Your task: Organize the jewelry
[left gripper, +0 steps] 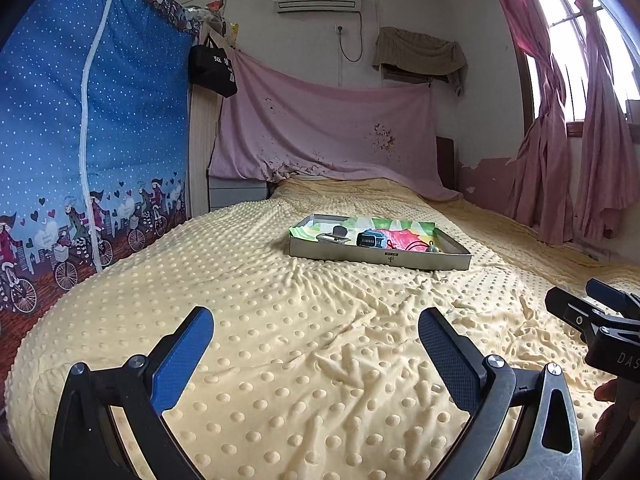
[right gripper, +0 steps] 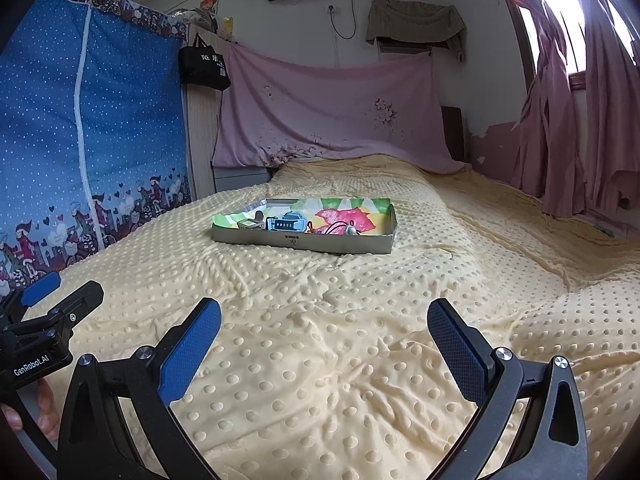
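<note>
Two claws spread wide, holding nothing.
Left claw (left gripper: 316, 334) and right claw (right gripper: 324, 326) hover over the bedspread (left gripper: 280, 360); the tray (right gripper: 304, 242) sits well ahead, unreached.

Home bedroom: bed (left gripper: 320, 340), fabric wardrobe (left gripper: 80, 120), window curtains (left gripper: 560, 160).

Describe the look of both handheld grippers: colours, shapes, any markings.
The left gripper and right gripper match: black curved frames, silver screws, blue textured finger pads. Side-on, the left's body reads "GenRobot.AI"; the right's shows "DAS", cut off. No sleeves visible.
</note>
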Motion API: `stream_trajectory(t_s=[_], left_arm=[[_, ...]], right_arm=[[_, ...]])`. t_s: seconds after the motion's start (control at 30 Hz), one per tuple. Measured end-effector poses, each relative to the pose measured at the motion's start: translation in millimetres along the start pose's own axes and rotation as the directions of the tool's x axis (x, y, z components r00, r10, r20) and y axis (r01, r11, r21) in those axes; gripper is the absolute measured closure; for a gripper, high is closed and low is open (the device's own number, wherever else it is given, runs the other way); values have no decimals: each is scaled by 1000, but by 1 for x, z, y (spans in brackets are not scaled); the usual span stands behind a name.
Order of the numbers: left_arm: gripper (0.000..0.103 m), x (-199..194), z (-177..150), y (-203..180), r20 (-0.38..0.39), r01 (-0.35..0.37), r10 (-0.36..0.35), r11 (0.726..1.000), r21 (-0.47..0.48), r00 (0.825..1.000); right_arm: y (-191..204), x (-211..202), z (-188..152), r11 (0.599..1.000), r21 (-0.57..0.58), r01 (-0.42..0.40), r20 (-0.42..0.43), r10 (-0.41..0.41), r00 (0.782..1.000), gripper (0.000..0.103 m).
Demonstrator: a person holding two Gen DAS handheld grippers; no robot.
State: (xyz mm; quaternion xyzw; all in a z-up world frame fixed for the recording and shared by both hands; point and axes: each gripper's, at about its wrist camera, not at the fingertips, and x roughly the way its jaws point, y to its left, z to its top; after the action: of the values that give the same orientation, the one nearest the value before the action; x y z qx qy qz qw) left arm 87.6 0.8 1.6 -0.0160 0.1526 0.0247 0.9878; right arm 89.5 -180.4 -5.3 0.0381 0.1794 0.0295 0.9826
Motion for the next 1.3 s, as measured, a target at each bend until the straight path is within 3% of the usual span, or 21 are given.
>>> stream_trajectory(t_s=[1.3], left_arm=[[0,-3,2,1,7,-2,2,1000,-8,1000]], right_arm=[[0,-3,2,1000,3,0,4,0,1000,2]])
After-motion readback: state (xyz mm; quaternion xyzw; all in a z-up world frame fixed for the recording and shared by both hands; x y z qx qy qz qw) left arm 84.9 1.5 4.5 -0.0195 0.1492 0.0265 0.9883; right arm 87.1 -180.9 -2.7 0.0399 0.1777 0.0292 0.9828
